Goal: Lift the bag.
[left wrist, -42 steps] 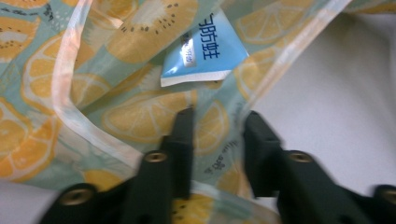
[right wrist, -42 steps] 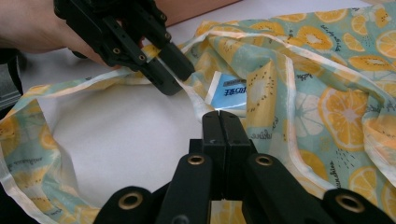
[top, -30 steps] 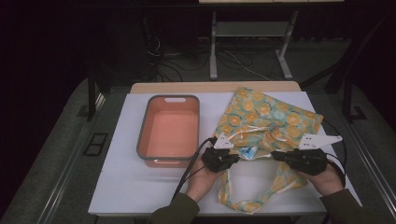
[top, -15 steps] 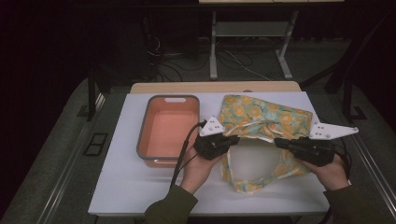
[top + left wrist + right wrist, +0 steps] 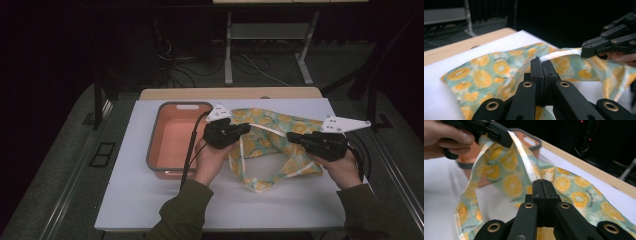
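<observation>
A teal cloth printed with orange slices (image 5: 272,125) lies on the white board, its near part lifted. Along its edge runs a white band (image 5: 560,53), stretched between the two grippers. My left gripper (image 5: 245,128) is shut on one end of the band, with its jaws pressed together (image 5: 541,61). My right gripper (image 5: 291,138) is shut on the other end (image 5: 541,181). In the right gripper view the left gripper (image 5: 507,141) pinches the band at the upper left, and the cloth (image 5: 509,182) hangs below it. A loop of cloth sags toward the person.
A salmon-pink tray with a grey rim (image 5: 180,104) stands left of the cloth, close to the left hand. The white board (image 5: 150,200) covers a wooden table (image 5: 230,93). Dark floor, cables and a metal stand (image 5: 228,50) lie beyond the far edge.
Both hands have risen and moved away from the person, lifting the cloth's near edge off the board. The band between the grippers has gone tauter.
</observation>
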`<state>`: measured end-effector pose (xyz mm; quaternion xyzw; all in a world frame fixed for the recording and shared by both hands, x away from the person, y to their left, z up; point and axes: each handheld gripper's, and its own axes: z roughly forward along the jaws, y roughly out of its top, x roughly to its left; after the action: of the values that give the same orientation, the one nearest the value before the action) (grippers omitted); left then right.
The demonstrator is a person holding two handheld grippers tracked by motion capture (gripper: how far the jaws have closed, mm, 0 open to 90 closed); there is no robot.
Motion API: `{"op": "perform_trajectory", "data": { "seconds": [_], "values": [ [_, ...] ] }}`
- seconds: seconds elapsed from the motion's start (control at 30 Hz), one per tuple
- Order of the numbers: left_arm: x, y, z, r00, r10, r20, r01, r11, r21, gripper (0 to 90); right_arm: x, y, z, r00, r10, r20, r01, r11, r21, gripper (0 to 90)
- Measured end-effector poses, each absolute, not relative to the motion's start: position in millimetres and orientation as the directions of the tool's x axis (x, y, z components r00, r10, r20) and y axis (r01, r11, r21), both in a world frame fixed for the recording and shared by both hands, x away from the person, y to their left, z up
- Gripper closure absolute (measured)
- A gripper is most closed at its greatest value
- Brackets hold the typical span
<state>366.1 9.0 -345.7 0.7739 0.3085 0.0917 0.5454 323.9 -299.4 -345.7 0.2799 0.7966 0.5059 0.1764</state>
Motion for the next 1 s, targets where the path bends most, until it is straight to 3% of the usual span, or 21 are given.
{"op": "perform_trajectory", "data": {
  "seconds": [0.4,0.7,0.8,1.0],
  "values": [
    [424,-9,-352,0.724,0.664,-0.187,0.476,-0.285,0.832,89.1,379,-297,-365,-0.717,0.696,0.036,0.358,0.323,0.876,90.0],
    [446,-16,-369,0.664,0.720,-0.202,0.555,-0.294,0.779,87.3,418,-291,-378,-0.668,0.742,0.061,0.441,0.328,0.835,90.0],
    [448,-16,-373,0.652,0.732,-0.198,0.566,-0.296,0.769,77.8,424,-291,-385,-0.653,0.753,0.074,0.470,0.328,0.820,90.0],
    [443,-12,-368,0.645,0.745,-0.170,0.552,-0.301,0.777,48.7,428,-295,-396,-0.631,0.766,0.123,0.515,0.296,0.805,87.6]
  ]
}}
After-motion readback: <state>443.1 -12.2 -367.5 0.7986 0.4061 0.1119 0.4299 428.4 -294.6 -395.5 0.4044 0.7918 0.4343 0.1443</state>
